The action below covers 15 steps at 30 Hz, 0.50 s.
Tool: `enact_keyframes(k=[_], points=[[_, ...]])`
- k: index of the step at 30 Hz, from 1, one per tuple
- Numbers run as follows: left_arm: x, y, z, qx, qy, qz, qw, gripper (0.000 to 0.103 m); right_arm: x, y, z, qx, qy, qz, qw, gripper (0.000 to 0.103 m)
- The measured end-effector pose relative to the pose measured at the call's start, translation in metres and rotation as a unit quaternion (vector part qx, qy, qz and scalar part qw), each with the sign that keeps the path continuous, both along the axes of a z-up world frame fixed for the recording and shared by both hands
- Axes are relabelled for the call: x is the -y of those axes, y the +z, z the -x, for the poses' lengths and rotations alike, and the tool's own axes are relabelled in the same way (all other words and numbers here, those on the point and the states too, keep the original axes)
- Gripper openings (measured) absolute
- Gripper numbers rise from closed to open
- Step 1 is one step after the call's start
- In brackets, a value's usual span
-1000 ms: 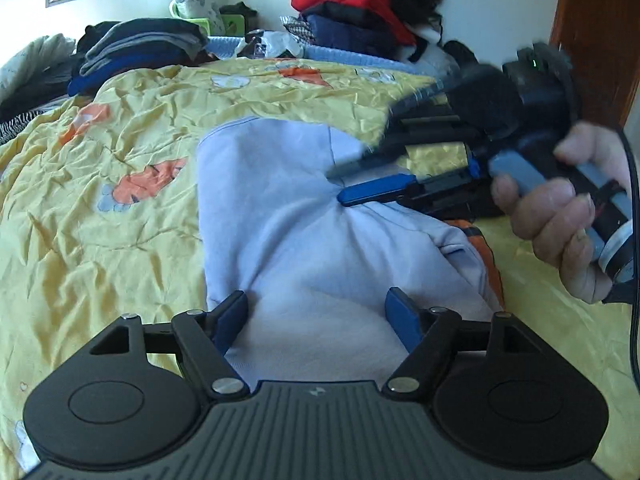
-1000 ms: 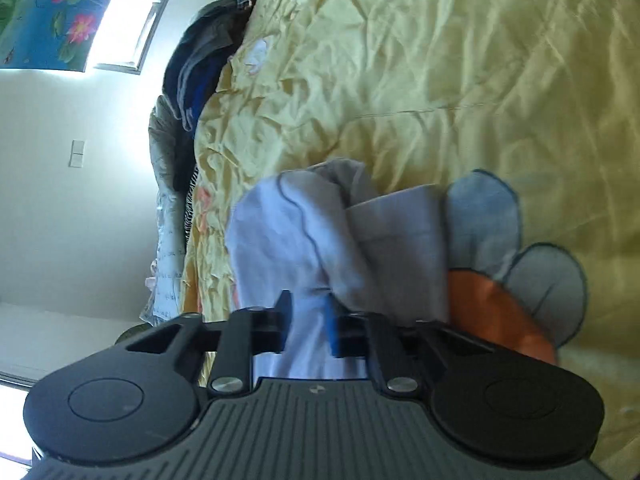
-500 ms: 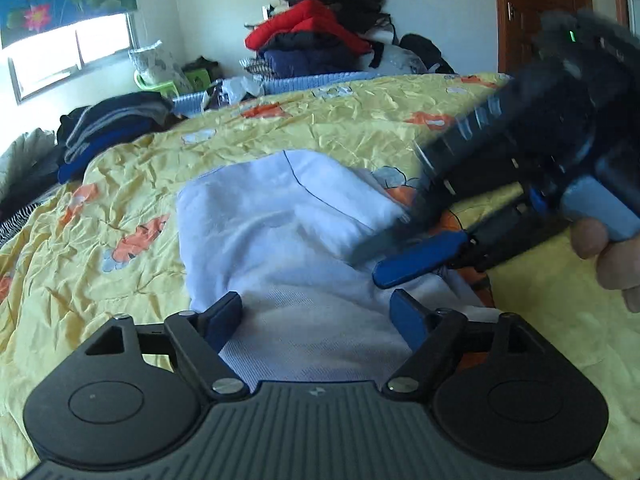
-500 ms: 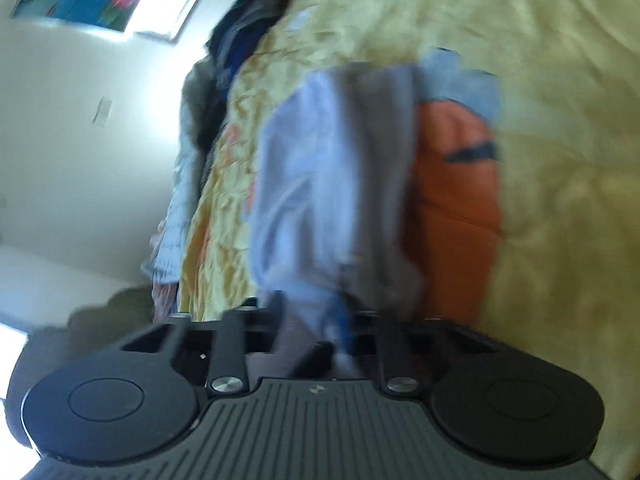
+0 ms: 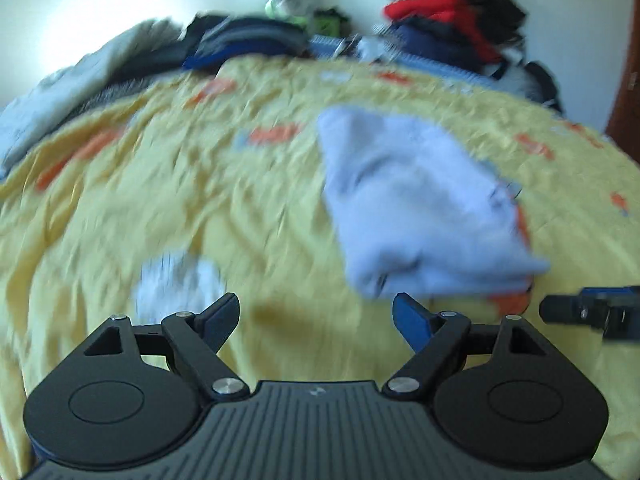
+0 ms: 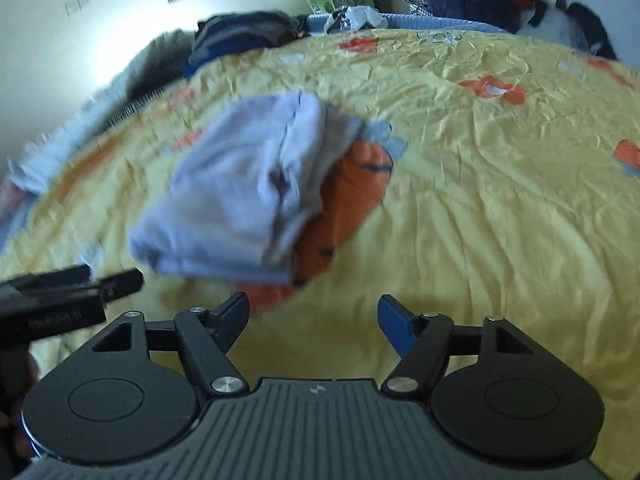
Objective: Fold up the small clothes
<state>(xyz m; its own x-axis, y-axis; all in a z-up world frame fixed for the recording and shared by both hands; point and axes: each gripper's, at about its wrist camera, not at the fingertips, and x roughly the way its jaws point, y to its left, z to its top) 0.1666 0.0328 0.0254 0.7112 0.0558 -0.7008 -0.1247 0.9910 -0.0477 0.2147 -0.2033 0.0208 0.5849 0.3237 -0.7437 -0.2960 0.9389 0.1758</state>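
Both tongs are spread wide with nothing in them: left tongs (image 5: 316, 312), right tongs (image 6: 312, 312). The folded pale blue garment (image 6: 236, 196) sits mid-bed on the yellow bedspread (image 6: 480, 200), apart from both. Too blurry to read any writing.

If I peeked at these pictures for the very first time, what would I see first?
First you would see the big yellow bedspread with its orange flowers, filling both views. Next comes the folded pale blue garment lying in the middle of it, just ahead of the open left gripper and the open right gripper. Behind the bed sits a clothes pile with a bright red piece on top.
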Motion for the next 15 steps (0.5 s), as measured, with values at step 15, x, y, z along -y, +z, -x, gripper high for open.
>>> enact_keyframes(k=[15], points=[[0.007,-0.026,0.018,0.034,0.000,-0.026,0.9991,0.103,-0.025,-0.030,0.036,0.092,-0.067,0.077,0.990,0.103]])
